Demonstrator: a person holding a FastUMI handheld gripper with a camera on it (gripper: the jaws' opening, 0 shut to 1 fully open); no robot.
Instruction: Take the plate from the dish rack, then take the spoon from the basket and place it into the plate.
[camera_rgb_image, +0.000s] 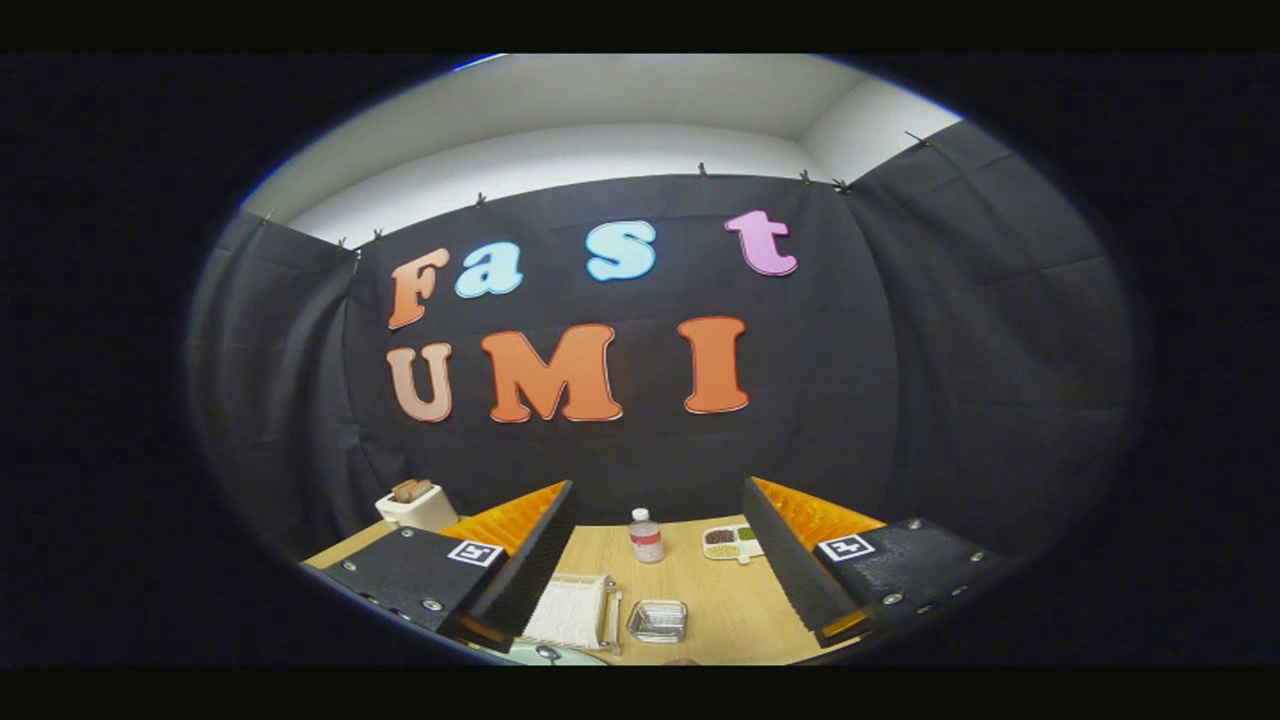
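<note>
The gripper (655, 560) sat low in the frame with its two fingers spread wide apart, one at lower left and one at lower right; nothing lay between the pads and nothing was held; each finger carried one square black-and-white marker on its top face, so two markers in all. Between the fingers, at the bottom centre of the frame, the light wooden table (720, 610) showed; on it I counted the following. One dish rack (575, 610), whitish, with upright slats and a metal frame, stood at lower centre-left, just beside the inner edge of the left finger; whether a plate stood in it could not be told; a pale rounded rim (545, 655) showed at the very bottom edge below the rack, too cut off to name. One small shiny metal basket (657, 620) sat just right of the rack; its contents were too small to make out, so the spoon could not be picked out. One clear bottle (646, 535) with a white cap and a red band stood upright beyond the basket, near the middle of the frame. One pale divided tray (732, 542) with dark, yellowish and green fillings lay right of the bottle, near the right finger. One white toaster (416, 505) with brown slices in its top stood at lower left, beyond the left finger.
</note>
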